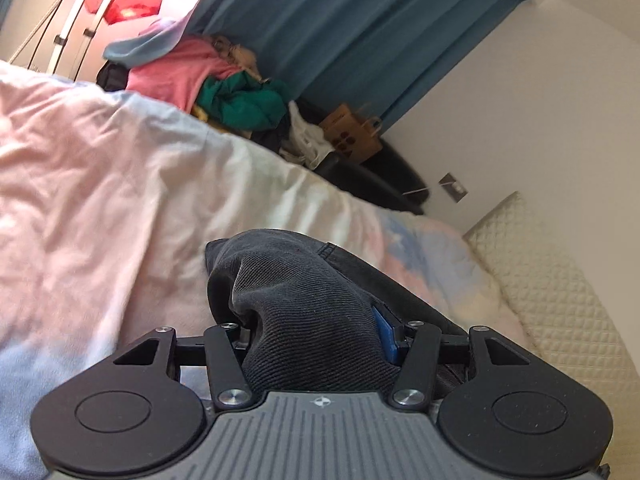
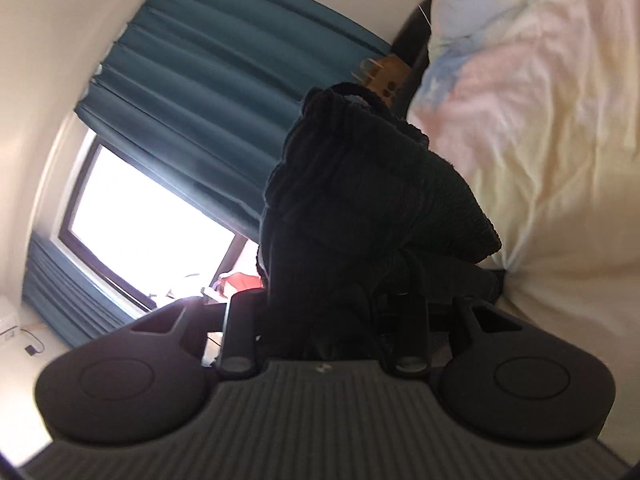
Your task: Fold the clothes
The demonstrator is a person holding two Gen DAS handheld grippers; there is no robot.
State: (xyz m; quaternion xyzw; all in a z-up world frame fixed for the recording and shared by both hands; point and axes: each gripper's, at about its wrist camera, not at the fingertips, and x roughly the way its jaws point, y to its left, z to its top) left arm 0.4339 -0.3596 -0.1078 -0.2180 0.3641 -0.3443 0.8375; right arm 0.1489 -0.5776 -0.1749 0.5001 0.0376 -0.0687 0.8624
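Note:
A dark grey denim garment (image 1: 304,304) is bunched between the fingers of my left gripper (image 1: 320,340), which is shut on it just above the pastel duvet (image 1: 120,184). A blue finger pad (image 1: 383,332) shows at the cloth's right side. In the right wrist view my right gripper (image 2: 332,320) is shut on the same dark garment (image 2: 360,200), which stands up in a crumpled mass in front of the camera and hides the fingers. The duvet also shows in the right wrist view (image 2: 560,140), beside this gripper.
A heap of pink, green and blue clothes (image 1: 208,80) lies beyond the bed's far edge. A brown paper bag (image 1: 352,136) stands by teal curtains (image 1: 360,32). A quilted white mattress (image 1: 560,300) lies to the right. A bright window (image 2: 140,224) is at left.

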